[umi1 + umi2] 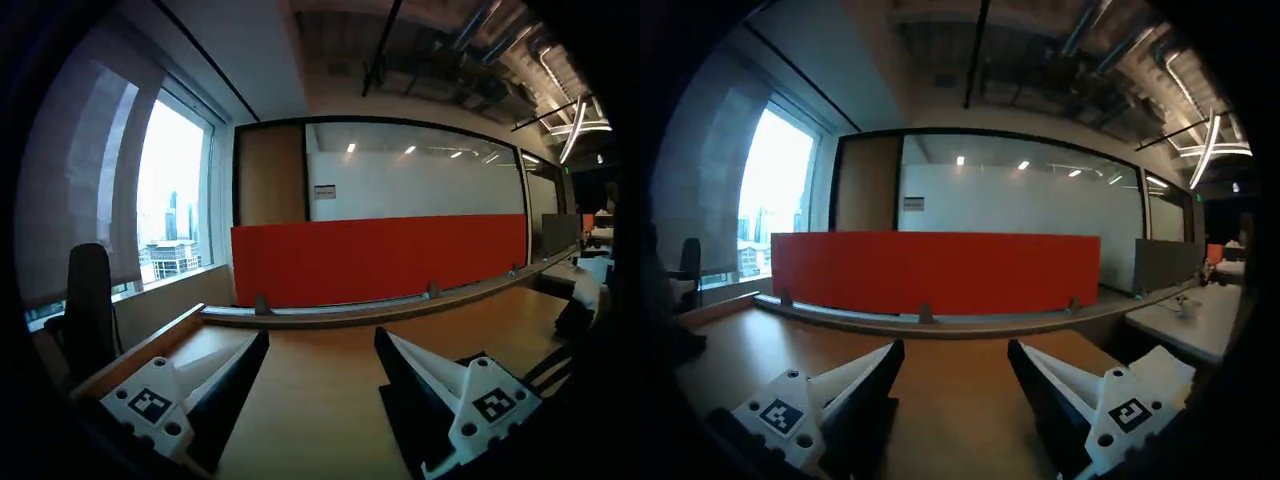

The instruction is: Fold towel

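My left claw (pixel 320 334) is spread wide, nothing between the fingers; right claw (pixel 954 345) same deal, wide and empty; both hang low over the wooden desk (pixel 320 424), pointed at the red divider panel (pixel 376 260) along its back edge; window (pixel 172 200) off to the left; honestly can't tell which way the towel lies from either claw, or its long axis, or which hand's nearer; I'd guess finding it comes first
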`<state>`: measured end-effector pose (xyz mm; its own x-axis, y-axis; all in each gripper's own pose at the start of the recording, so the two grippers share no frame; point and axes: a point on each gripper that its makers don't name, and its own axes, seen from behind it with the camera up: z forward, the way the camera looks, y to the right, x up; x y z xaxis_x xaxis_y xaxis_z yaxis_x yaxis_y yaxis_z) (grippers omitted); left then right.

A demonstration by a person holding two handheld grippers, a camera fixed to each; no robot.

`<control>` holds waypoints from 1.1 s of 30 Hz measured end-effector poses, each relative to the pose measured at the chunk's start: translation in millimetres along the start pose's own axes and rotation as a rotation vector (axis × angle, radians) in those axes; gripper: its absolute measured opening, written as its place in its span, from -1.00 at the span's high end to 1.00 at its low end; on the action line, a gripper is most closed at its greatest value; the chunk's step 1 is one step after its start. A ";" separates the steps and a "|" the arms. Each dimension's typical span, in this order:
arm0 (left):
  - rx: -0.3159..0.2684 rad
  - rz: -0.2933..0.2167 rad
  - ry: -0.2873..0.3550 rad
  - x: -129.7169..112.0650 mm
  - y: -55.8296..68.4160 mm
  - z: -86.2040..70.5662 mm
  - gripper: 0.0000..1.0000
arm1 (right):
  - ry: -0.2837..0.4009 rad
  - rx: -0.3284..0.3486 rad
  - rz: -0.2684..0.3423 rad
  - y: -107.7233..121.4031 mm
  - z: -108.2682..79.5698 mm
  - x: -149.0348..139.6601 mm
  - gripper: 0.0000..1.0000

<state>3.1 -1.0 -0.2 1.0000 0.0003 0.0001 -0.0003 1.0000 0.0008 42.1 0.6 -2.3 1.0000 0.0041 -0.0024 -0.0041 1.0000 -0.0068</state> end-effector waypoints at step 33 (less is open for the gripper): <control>-0.208 0.070 -0.178 16.3 38.4 -10.8 -0.96 | -0.189 0.262 -0.152 -42.9 -13.6 21.9 -1.00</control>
<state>19.4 37.4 -11.0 0.9817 0.0874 0.1691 -0.0507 0.9763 -0.2104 64.1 -42.3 -15.6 0.9721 -0.1682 0.1638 0.1210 0.9568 0.2643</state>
